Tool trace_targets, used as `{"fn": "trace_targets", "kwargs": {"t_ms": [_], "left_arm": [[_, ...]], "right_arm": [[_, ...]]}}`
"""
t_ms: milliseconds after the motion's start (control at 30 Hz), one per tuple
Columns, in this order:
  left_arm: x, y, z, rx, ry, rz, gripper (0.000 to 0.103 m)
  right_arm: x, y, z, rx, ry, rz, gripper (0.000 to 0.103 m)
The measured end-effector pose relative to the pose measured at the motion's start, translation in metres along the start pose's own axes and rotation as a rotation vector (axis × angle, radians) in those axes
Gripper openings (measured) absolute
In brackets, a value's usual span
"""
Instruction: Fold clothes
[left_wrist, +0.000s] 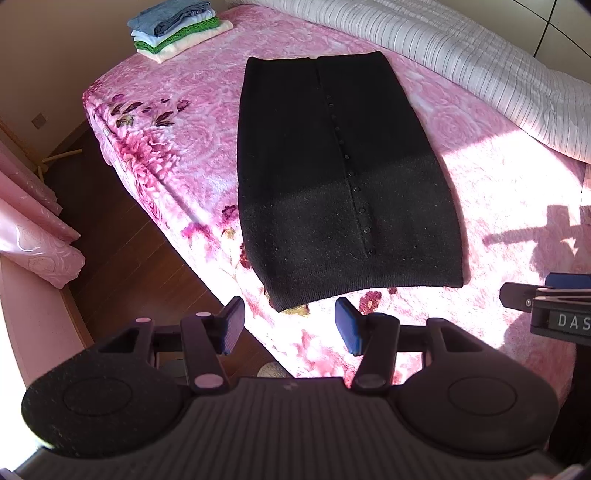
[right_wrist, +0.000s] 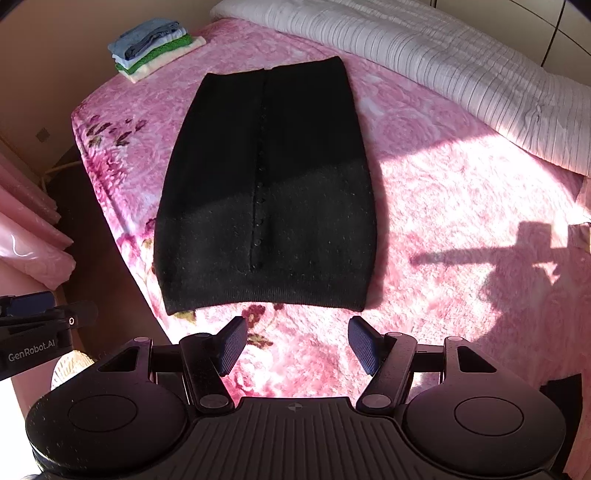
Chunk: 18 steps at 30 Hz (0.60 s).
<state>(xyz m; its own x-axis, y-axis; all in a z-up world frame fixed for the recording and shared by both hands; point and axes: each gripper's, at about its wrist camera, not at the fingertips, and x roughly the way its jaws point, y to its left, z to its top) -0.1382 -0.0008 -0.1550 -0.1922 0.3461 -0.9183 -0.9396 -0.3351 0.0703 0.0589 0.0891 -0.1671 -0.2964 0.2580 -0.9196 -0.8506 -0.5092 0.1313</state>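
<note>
We are holding both the left gripper (left_wrist: 290, 326) and the right gripper (right_wrist: 297, 345) wide and empty at 6 o'clock below the black garment (right_wrist: 266, 192), while each neighbouring tool is showing cut off, reading "DAS" and "GenRobot.AI".

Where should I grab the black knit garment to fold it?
Probably the two near hem corners of the black knit garment, one per claw, coming from the near bed edge. It lies flat, hem toward both open claws: left claw, right claw.
</note>
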Motion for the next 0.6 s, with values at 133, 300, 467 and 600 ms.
{"fn": "trace_targets", "kwargs": {"t_ms": [133, 300, 467, 600], "left_arm": [[0.018, 0.013, 0.006, 0.022, 0.038, -0.009, 0.051], [0.04, 0.029, 0.014, 0.05, 0.086, -0.021, 0.051], [0.064, 0.046, 0.021, 0.073, 0.131, -0.035, 0.051], [0.094, 0.068, 0.027, 0.039, 0.146, -0.079, 0.051]], "right_arm": [[0.006, 0.01, 0.005, 0.013, 0.015, -0.014, 0.064], [0.025, 0.021, 0.008, 0.036, 0.06, -0.02, 0.064], [0.051, 0.02, 0.017, 0.123, 0.107, -0.059, 0.064], [0.069, 0.02, 0.03, 0.173, 0.054, -0.07, 0.064]]}}
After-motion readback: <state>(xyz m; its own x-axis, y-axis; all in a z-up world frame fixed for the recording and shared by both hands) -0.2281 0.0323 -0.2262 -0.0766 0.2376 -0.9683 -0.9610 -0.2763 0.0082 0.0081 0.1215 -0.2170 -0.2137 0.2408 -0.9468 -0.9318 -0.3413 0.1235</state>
